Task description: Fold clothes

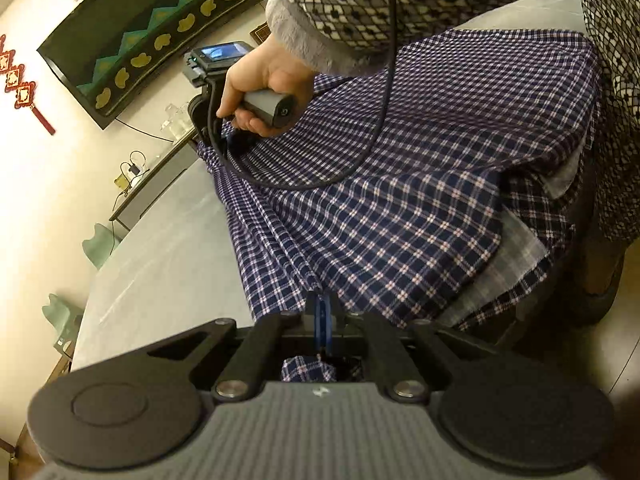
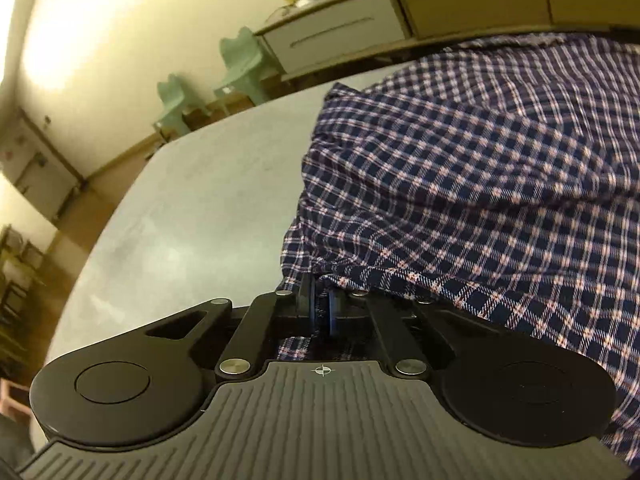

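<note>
A navy, white and pink plaid garment [image 1: 400, 200] lies rumpled on a pale grey table [image 1: 160, 260], with one edge hanging off the near side. My left gripper [image 1: 322, 320] is shut on a bunched edge of the cloth, and folds fan out from the pinch. At the garment's far corner a person's hand [image 1: 256, 84] holds the other gripper's handle. In the right wrist view my right gripper [image 2: 321, 304] is shut on the plaid garment [image 2: 480, 184] at its edge, with fabric between the blue pads [image 2: 308, 300]. The table [image 2: 192, 208] stretches away to the left.
A black cable [image 1: 376, 120] trails over the cloth from the far hand. The person's patterned robe [image 1: 612, 120] stands at the right table edge. Pale green chairs [image 2: 240, 64] and a low sideboard [image 2: 400, 8] stand beyond the table. A dark screen [image 1: 152, 36] hangs on the wall.
</note>
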{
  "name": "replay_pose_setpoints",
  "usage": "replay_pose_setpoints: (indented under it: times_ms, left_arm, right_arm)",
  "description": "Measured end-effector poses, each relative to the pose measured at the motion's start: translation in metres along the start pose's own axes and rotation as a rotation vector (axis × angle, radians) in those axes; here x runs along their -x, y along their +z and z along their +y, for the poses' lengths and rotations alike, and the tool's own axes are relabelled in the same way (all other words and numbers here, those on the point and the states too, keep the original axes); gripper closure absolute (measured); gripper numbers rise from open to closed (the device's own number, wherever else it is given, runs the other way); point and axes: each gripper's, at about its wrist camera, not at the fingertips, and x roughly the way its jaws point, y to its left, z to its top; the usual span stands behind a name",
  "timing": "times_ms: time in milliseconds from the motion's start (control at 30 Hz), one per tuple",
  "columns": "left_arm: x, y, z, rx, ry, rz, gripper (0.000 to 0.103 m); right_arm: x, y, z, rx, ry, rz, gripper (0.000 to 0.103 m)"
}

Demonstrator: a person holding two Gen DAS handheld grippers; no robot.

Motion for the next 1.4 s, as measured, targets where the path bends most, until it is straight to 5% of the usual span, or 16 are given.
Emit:
replay_pose_setpoints:
  times_ms: [67,133,167,200,367,500,567,700,900,1000,1100,1233,1400]
  left_arm:
    - [0.002,0.001,0.002,0.013,-0.021,-0.004,0.097]
    - [0.010,0.000,0.005,0.029,-0.044,-0.038,0.091]
    - [0.017,0.000,0.007,0.037,-0.054,-0.065,0.091]
    - [0.022,0.001,0.010,0.050,-0.057,-0.088,0.090]
    - [0.038,0.002,0.031,0.149,-0.037,-0.164,0.085]
    - [0.024,0.002,0.060,0.326,-0.082,-0.122,0.084]
    - [0.005,0.003,0.065,0.358,-0.165,-0.047,0.078]
    - [-0.011,0.011,0.066,0.289,-0.157,0.013,0.078]
    - [-0.043,0.063,0.158,0.367,-0.124,-0.109,0.061]
    - [-0.113,0.105,0.221,0.393,-0.109,-0.121,0.055]
    - [-0.205,0.145,0.280,0.520,-0.144,-0.064,0.056]
    - [-0.329,0.185,0.329,0.717,-0.216,0.044,0.061]
    - [-0.434,0.196,0.345,0.809,-0.264,0.133,0.061]
  right_arm:
    - [0.002,0.002,0.002,0.014,-0.012,0.005,0.098]
    - [0.012,-0.005,0.003,0.025,-0.036,-0.006,0.080]
    - [0.021,-0.007,0.003,0.023,-0.053,-0.027,0.063]
    - [0.030,-0.008,0.004,0.020,-0.069,-0.047,0.060]
    - [0.100,-0.046,0.024,0.063,0.051,-0.111,0.060]
    - [0.115,-0.105,0.058,0.265,0.208,-0.003,0.062]
    - [0.110,-0.122,0.059,0.334,0.165,0.050,0.066]
    - [0.116,-0.135,0.054,0.415,0.068,0.135,0.070]
    - [0.190,-0.115,0.011,0.404,0.037,0.004,0.048]
    - [0.211,-0.111,-0.031,0.299,-0.019,-0.087,0.045]
    - [0.201,-0.104,-0.067,0.198,-0.066,-0.081,0.045]
    - [0.190,-0.099,-0.080,0.283,-0.143,-0.098,0.045]
    - [0.174,-0.085,-0.086,0.394,-0.197,-0.079,0.043]
